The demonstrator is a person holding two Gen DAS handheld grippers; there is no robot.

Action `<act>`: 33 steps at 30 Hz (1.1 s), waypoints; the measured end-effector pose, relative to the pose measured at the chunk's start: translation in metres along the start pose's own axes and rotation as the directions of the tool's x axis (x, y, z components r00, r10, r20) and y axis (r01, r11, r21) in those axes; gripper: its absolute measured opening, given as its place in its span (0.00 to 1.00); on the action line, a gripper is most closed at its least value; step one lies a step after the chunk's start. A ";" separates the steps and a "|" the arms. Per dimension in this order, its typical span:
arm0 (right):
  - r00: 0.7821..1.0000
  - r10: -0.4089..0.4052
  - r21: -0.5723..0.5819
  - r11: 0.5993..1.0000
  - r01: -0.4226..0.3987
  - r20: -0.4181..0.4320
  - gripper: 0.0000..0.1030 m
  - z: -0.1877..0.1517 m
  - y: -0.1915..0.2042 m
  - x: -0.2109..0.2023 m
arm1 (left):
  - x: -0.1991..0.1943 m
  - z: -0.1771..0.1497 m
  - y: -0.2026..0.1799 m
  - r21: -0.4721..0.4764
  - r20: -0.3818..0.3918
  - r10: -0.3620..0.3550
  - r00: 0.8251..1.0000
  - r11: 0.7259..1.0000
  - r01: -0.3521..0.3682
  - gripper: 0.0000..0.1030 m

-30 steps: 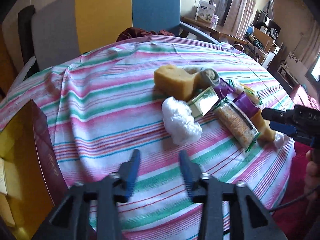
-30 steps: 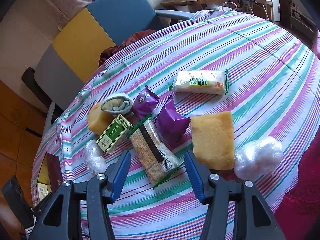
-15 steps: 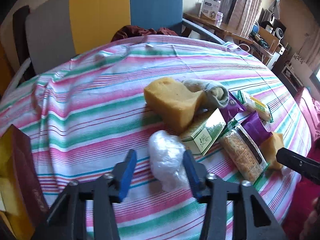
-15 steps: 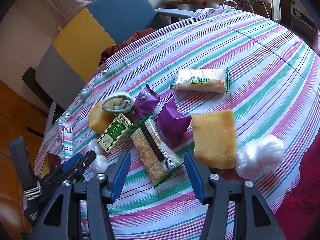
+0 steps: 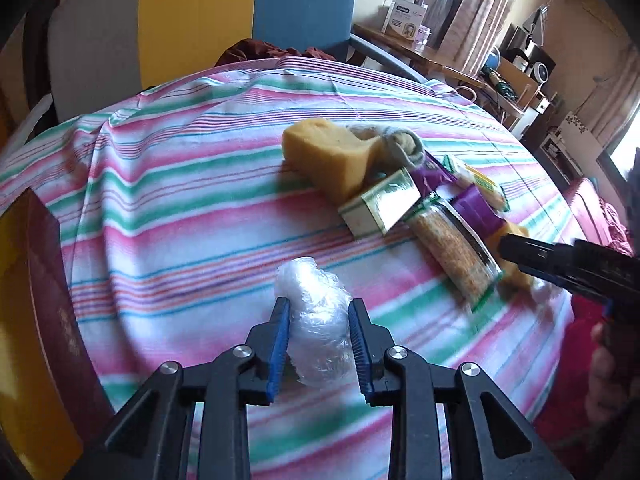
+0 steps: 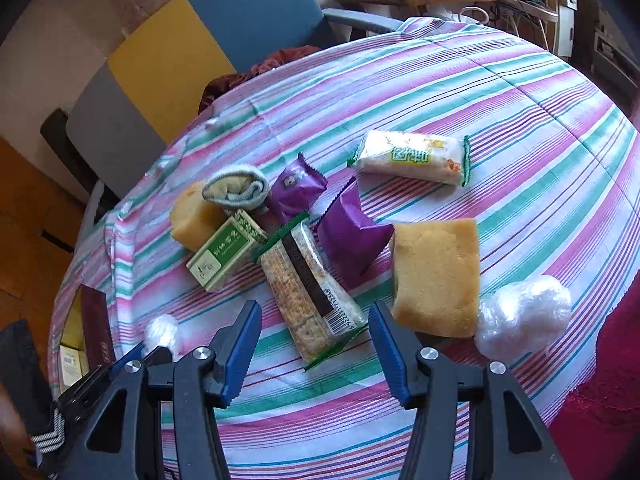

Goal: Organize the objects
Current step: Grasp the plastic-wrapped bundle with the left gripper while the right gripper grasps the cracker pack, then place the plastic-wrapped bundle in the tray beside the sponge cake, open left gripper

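**Got the plastic wad pinched, now don't squash it**

My left hand-held gripper (image 5: 319, 330) has just closed its jaws on the crinkly ball of clear plastic wrap (image 5: 316, 320), near the table's (image 5: 168, 208) near edge, well apart from the pile. It's soft stuff, so I'd lift slowly and straight up; it could slip out if I yank. The dark red and yellow box (image 5: 36, 300) at the left edge looks like the drop spot, though that's my guess.

My right hand-held gripper (image 6: 316, 350) is spread wide, holding nothing, hovering over the clear-wrapped cereal bar (image 6: 310, 294). Close by: green tea carton (image 6: 228, 250), two purple snack packets (image 6: 350, 236), yellow sponge slab (image 6: 438, 276), second plastic wad (image 6: 524, 316). Nothing blocks the left side's way to the box.
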State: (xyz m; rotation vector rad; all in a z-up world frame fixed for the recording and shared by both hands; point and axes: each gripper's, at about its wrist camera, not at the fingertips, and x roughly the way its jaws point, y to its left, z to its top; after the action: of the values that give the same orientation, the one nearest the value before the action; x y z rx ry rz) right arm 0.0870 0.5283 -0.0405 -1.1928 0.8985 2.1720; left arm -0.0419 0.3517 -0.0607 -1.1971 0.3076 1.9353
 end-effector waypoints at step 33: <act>0.964 -0.259 -0.381 0.898 0.221 -0.051 0.41 0.004 0.042 0.058 | -0.116 -0.063 0.066 -0.117 0.135 0.030 0.990 0.993 -0.015 0.29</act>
State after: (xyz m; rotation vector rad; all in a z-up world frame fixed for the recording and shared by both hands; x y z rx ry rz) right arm 0.0273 0.5097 -0.0762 -1.5153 0.3507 2.1480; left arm -0.0272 0.2144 -0.0102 -1.1318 0.1387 2.0672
